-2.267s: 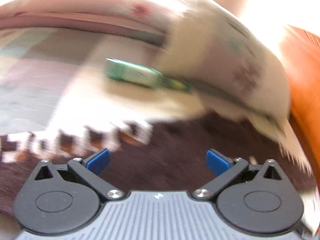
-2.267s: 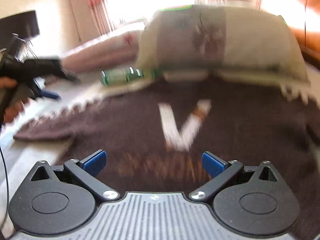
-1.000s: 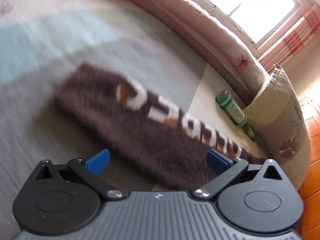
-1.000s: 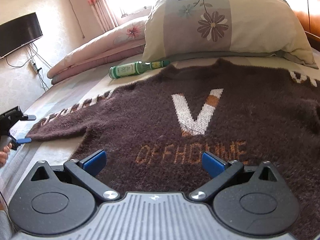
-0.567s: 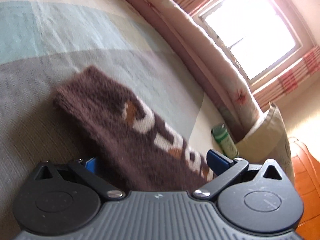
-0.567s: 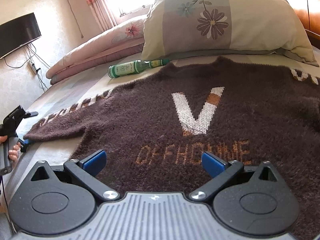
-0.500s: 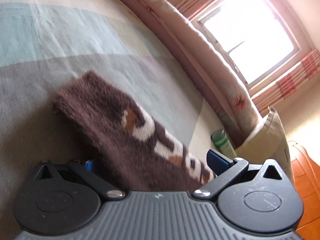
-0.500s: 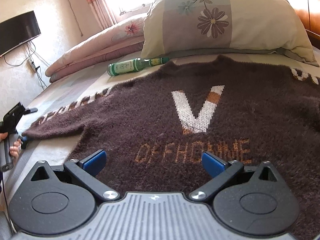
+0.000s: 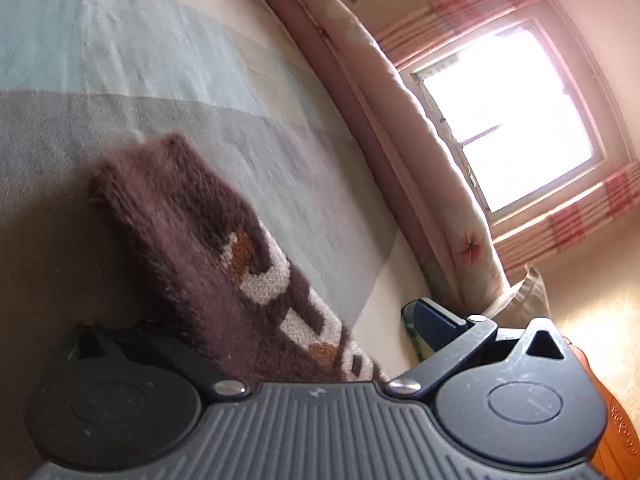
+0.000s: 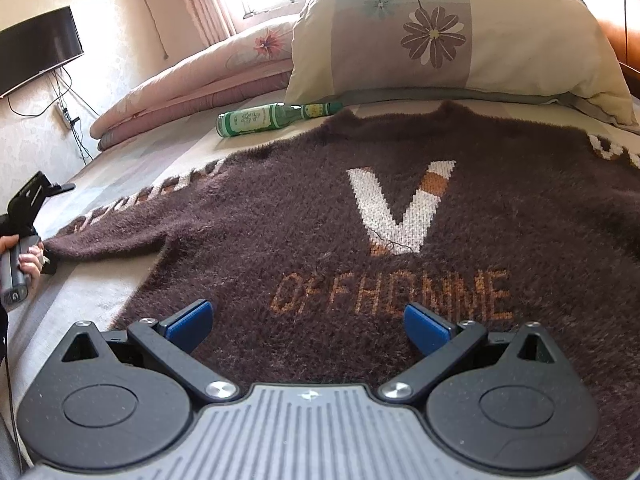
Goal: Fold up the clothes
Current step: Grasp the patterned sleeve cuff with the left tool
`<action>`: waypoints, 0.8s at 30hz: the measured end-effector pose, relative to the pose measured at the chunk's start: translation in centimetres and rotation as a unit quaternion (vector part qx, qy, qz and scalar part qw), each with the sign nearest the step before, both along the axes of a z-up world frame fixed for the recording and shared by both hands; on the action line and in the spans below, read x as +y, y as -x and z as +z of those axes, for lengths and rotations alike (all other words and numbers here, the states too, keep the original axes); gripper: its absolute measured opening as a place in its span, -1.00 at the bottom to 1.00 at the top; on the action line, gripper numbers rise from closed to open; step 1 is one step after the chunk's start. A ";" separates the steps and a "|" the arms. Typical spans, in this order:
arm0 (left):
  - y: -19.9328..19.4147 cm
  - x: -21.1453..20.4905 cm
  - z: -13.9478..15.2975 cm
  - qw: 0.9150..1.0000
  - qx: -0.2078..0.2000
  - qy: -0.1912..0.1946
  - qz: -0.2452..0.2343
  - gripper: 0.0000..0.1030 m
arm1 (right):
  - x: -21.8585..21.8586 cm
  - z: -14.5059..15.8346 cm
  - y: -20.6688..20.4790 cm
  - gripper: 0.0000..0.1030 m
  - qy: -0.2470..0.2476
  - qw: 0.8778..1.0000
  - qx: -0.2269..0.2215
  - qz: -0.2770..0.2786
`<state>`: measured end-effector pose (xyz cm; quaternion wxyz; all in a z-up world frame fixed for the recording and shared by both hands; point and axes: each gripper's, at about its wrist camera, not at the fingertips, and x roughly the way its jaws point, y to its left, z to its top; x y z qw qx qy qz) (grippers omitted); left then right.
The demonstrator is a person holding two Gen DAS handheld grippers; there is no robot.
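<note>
A fuzzy dark brown sweater (image 10: 400,208) with a white V and orange lettering lies flat on the bed, front up. In the right wrist view my right gripper (image 10: 306,322) hovers open just above its hem, with nothing between the blue pads. The sweater's left sleeve (image 9: 192,232), brown with white and orange letters, runs between the fingers of my left gripper (image 9: 312,320). That gripper is open. The sleeve covers its left pad, and only the right pad (image 9: 436,318) shows. From the right wrist view, the left gripper (image 10: 24,216) sits at the sleeve cuff, held by a hand (image 10: 30,258).
A green glass bottle (image 10: 260,118) lies on the bed beside the sweater's shoulder. A flowered pillow (image 10: 440,32) stands behind the collar, and a rolled pink quilt (image 10: 192,76) lines the far edge. A television (image 10: 36,48) hangs on the wall. The striped bedsheet (image 9: 120,60) stretches beyond the cuff.
My left gripper has pushed in along the sleeve, which now fills the gap between its fingers and hides the left pad. The right gripper has barely moved.
</note>
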<state>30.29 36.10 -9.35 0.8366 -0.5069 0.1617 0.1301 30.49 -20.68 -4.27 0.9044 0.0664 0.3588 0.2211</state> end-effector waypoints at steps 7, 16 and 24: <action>2.2 0.5 -1.6 0.999 0.001 -0.007 0.042 0.01 | -0.2 0.2 0.1 1.00 0.001 1.000 0.000 -0.002; 1.4 0.8 -1.9 0.998 0.003 -0.025 0.050 -0.02 | 0.0 0.2 0.1 1.00 0.006 1.000 0.000 -0.002; 2.2 1.8 -2.9 0.997 0.027 -0.021 0.062 -0.76 | 0.2 1.3 0.8 1.00 0.020 0.999 -0.040 -0.007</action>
